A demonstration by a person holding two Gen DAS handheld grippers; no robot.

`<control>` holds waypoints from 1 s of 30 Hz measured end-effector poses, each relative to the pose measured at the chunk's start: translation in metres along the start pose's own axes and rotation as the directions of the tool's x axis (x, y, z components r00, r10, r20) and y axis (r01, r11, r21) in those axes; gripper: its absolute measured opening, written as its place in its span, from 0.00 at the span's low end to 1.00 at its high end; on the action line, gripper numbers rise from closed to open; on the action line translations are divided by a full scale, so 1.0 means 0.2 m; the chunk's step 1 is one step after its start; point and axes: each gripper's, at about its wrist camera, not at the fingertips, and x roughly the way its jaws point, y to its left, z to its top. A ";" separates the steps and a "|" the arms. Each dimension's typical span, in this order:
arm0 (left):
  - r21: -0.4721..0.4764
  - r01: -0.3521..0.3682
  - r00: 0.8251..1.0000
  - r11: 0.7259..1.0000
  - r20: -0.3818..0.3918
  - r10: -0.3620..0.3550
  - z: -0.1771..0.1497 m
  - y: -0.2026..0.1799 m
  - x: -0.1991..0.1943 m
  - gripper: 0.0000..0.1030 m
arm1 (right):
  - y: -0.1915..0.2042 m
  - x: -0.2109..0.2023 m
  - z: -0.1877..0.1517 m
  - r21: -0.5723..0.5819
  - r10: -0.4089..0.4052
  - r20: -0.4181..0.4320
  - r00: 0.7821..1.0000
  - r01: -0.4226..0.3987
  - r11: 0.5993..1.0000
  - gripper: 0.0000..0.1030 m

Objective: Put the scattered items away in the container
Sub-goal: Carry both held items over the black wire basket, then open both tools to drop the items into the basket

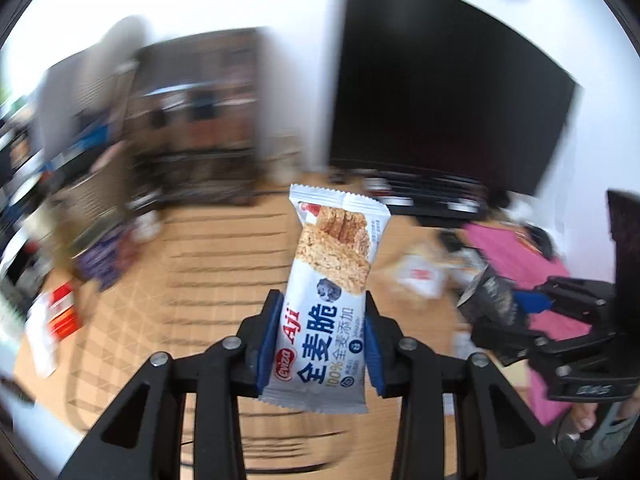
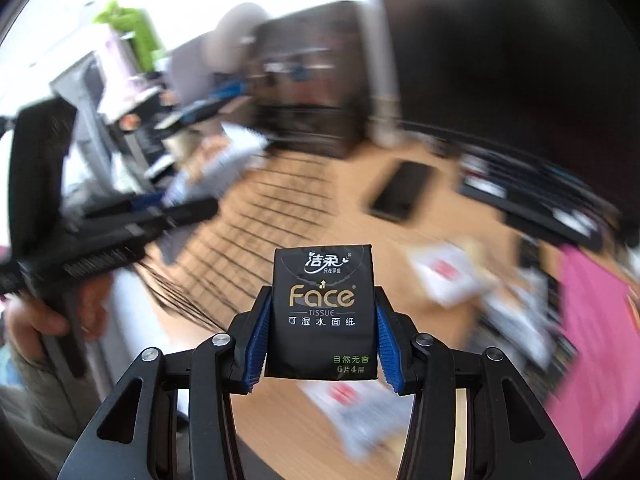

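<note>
My left gripper is shut on a white cereal bar packet and holds it upright above the wooden table. My right gripper is shut on a black Face tissue pack, also held above the table. The right gripper shows at the right of the left wrist view, with the black pack in it. The left gripper shows at the left of the right wrist view. A pink container lies at the table's right; it also shows in the right wrist view.
Both views are blurred by motion. Several white packets lie scattered on the table near the pink container. A black phone lies further back. A large dark monitor and a keyboard stand behind. Red-and-white boxes lie at the left edge.
</note>
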 end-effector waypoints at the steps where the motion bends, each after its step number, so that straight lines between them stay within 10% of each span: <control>1: -0.028 -0.027 1.000 0.999 -0.013 0.027 -0.01 0.08 0.01 0.40 | 0.08 0.06 0.05 -0.018 0.036 -0.011 0.999 -0.037 0.999 0.46; 12: -0.124 -0.098 0.993 0.987 -0.081 0.088 -0.11 0.50 0.10 0.42 | 0.55 0.57 0.25 -0.057 0.141 -0.111 0.984 -0.148 0.987 0.47; 15: -0.120 -0.095 0.994 0.988 -0.068 0.087 -0.12 0.51 0.10 0.68 | 0.53 0.61 0.25 -0.061 0.095 -0.100 0.990 -0.102 0.993 0.55; 18: -0.153 -0.078 0.997 0.985 -0.026 0.075 -0.12 0.51 0.05 0.71 | 0.46 0.59 0.25 -0.023 0.131 -0.103 0.986 -0.134 0.991 0.61; 30: 0.046 0.149 0.988 0.988 -0.036 -0.147 -0.07 -0.23 0.04 0.77 | -0.10 -0.11 -0.02 0.079 -0.085 0.007 0.996 0.084 0.993 0.65</control>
